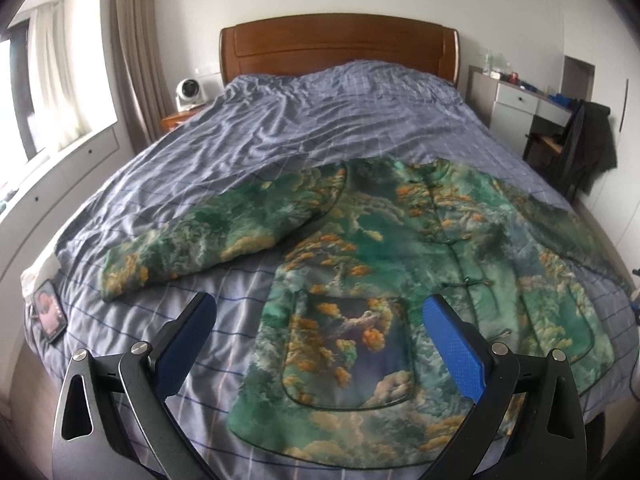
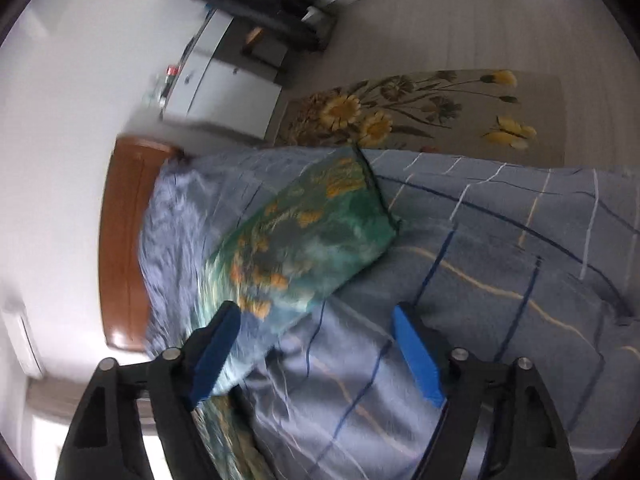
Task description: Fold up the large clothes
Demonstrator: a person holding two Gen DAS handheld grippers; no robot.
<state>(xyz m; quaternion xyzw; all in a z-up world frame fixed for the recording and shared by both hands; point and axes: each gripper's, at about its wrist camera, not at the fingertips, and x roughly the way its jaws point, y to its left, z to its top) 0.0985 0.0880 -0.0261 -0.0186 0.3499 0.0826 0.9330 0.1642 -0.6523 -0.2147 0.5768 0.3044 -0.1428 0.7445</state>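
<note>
Your left gripper (image 1: 320,312) hangs tilted down over the foot of the bed, its blue pads (image 1: 454,350) spread wide apart with nothing between them. Directly under and ahead of it lies the green patterned jacket (image 1: 400,260), spread flat and front side up on the checked blue bedcover (image 1: 320,120), its hem nearest you and a patch pocket (image 1: 348,344) showing between the fingers. The knot buttons (image 1: 472,280) run up the middle away from you. One sleeve (image 1: 224,232) stretches out to the left across the cover, its cuff near a phone (image 1: 50,312) lying at the bed's left edge.

Your right gripper (image 2: 316,312) is rolled well over to one side, so the room appears tipped in its view, and the picture is smeared. Its fingers also stand apart, empty, above the bedcover, with the jacket's other sleeve (image 2: 304,236) lying just beyond the left finger (image 2: 212,352), not touched as far as you can see.

Further off, the wooden headboard (image 1: 340,46) closes the bed. A white fan (image 1: 190,92) sits on the nightstand to its left, a white desk (image 1: 520,104) and a chair draped in dark clothing (image 1: 588,148) to its right. A flowered rug (image 2: 420,112) lies on the floor beside the bed.
</note>
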